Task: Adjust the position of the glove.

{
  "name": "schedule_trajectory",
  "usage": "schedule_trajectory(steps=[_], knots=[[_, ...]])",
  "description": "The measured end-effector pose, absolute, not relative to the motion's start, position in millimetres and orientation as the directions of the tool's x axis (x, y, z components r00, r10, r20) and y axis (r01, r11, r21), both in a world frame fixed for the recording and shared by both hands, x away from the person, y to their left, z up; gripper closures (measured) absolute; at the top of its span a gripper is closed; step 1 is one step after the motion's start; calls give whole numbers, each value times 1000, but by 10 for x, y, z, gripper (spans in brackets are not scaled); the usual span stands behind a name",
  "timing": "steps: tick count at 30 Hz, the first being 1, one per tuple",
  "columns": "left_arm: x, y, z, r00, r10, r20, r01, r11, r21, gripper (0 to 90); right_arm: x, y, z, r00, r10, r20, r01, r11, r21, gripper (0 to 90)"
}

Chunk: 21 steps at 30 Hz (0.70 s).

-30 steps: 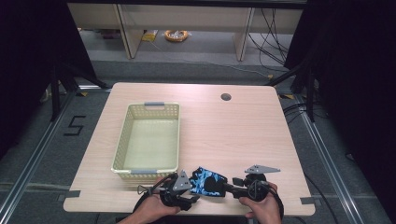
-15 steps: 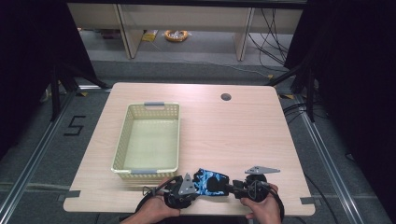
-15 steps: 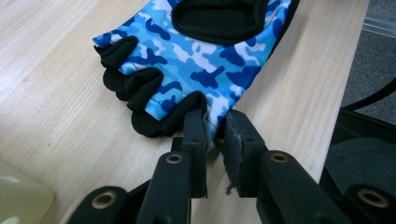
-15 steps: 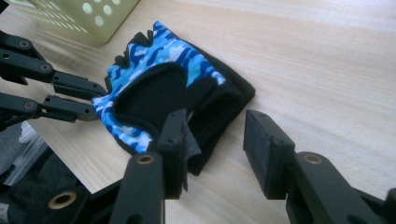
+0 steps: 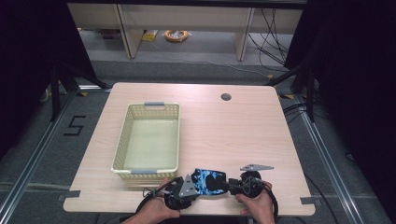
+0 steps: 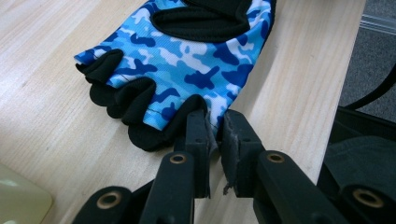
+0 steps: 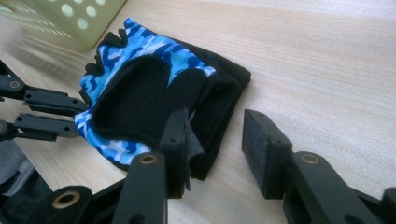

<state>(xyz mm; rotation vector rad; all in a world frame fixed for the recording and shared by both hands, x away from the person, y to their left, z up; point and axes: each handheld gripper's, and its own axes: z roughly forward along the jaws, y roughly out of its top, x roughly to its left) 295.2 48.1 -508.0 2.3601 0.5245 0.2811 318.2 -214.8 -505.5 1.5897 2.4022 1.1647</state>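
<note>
Left gripper (image 6: 215,122) jaws just closed, pinching glove (image 6: 187,56) edge; right gripper (image 7: 215,135) jaws closing around cuff, ungripped, likely for lifting toward basket (image 5: 122,140).

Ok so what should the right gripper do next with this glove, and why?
Probably close the right gripper on the glove cuff: its jaws, just closing, stand apart around the black edge, while the left gripper already pinches the finger end.

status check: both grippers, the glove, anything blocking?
Left gripper just closed, jaws pinching the glove edge. Right gripper jaws closing, gapped astride the cuff, no clamp seen. Basket beside it, nothing in the way.
</note>
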Motion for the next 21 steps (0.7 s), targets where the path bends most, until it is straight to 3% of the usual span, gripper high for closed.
schedule_trajectory(steps=[4, 8, 9, 12, 14, 15, 19, 21], knots=[[2959, 479, -5086, 895, 445, 44, 301, -673, 675, 770, 3171, -2174, -5059, -461, 797, 390, 784, 160, 600, 638], [2945, 471, -5084, 895, 445, 34, 306, -667, 679, 693, 3156, -2157, -5015, -458, 836, 302, 769, 203, 607, 641], [2948, 473, -5074, 902, 429, 48, 287, -680, 675, 679, 3170, -2154, -5033, -487, 799, 352, 761, 192, 619, 641], [2926, 457, -5077, 902, 431, 30, 300, -675, 675, 634, 3172, -2152, -5031, -483, 799, 357, 762, 183, 621, 643], [2916, 446, -5081, 899, 436, 35, 300, -674, 675, 624, 3174, -2161, -5025, -473, 819, 325, 753, 184, 632, 642], [2909, 438, -5083, 899, 437, 26, 304, -668, 679, 619, 3151, -2145, -5011, -430, 819, 380, 790, 138, 597, 638], [2915, 431, -5082, 901, 432, 31, 299, -672, 678, 629, 3177, -2139, -5048, -454, 819, 351, 776, 169, 608, 636], [2922, 432, -5088, 901, 434, 11, 313, -668, 675, 661, 3186, -2117, -5069, -468, 788, 401, 774, 146, 616, 649]])
